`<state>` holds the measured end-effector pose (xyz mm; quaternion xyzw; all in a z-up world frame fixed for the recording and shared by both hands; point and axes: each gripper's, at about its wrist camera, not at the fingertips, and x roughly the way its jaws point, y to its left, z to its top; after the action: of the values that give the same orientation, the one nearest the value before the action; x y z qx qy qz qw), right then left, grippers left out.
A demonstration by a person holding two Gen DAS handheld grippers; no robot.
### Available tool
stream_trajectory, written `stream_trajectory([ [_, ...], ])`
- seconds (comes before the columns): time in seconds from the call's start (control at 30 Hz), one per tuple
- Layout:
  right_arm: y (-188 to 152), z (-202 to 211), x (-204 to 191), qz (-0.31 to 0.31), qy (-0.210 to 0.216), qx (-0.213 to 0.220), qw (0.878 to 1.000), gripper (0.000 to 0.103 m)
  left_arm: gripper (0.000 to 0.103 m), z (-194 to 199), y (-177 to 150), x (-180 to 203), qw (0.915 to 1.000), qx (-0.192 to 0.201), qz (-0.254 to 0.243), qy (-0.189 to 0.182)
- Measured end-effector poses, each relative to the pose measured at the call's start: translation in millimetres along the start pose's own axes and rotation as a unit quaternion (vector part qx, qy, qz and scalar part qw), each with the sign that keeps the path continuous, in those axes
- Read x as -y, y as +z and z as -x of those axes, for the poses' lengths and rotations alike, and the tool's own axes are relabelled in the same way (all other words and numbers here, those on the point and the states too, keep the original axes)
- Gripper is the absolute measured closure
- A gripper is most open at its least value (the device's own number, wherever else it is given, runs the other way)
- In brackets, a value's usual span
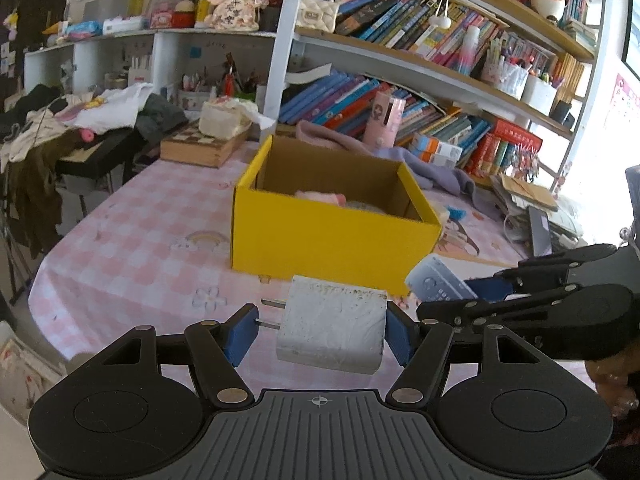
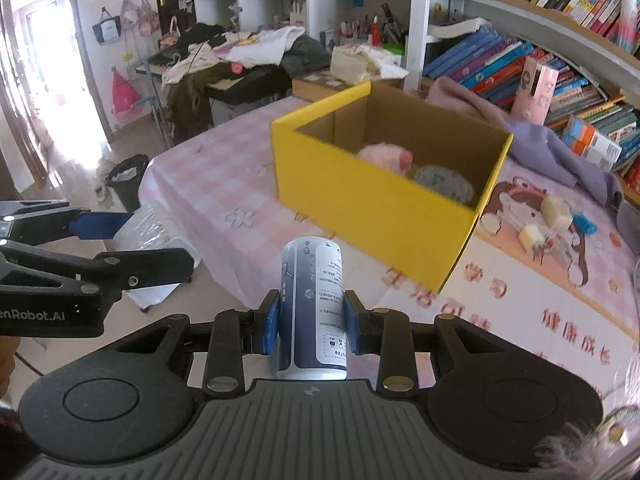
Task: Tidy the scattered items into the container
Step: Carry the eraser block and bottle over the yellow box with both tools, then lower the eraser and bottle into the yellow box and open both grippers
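While the left gripper clamps a white charger and the right gripper pinches a small can, the yellow box sits just beyond both on the table.

White lettering "enRobot.AI", its start cut off by the frame edge, stands on the black side of the left gripper in the right wrist view. Large red Chinese characters "健康成长" are printed on the pink checked tablecloth near its right edge. The blue-and-white can carries a white label panel with rows of small print, too fine to read. Dark brush characters run down the front of the pink figurine on the shelf, not legible. Book spines on the bookshelf bear titles too small to read.
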<state>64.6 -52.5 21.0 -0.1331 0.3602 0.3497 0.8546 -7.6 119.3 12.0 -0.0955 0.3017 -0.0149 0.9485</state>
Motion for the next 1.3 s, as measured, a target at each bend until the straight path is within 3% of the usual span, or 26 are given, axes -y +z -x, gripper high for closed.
stream_trajectory([
  [0.37, 64.0, -13.5, 58.4, -0.016, -0.013, 0.062, 0.998, 0.073, 0.036, -55.5, 63.8, 17.6, 0.9985, 0.042, -0.034, -0.003],
  [0.6, 98.3, -42.3, 103.9, -0.028, -0.006, 0.072, 0.997, 0.073, 0.036, -98.2, 109.8, 22.2, 0.998, 0.051, -0.037, 0.008],
  [0.93, 127.7, -120.4, 145.4, -0.017, -0.001, 0.031, 0.999, 0.073, 0.036, -190.5, 160.4, 27.6, 0.9963, -0.025, -0.078, 0.027],
  [1.17, 137.3, -177.7, 156.4, 0.045, 0.012, -0.017, 0.999, 0.072, 0.036, -268.7, 173.5, 16.4, 0.9914, -0.122, -0.039, 0.027],
  [1.3, 144.4, -205.4, 161.5, 0.091, 0.006, -0.046, 0.995, 0.072, 0.036, -304.1, 174.7, 15.9, 0.9842, -0.165, -0.038, 0.052],
])
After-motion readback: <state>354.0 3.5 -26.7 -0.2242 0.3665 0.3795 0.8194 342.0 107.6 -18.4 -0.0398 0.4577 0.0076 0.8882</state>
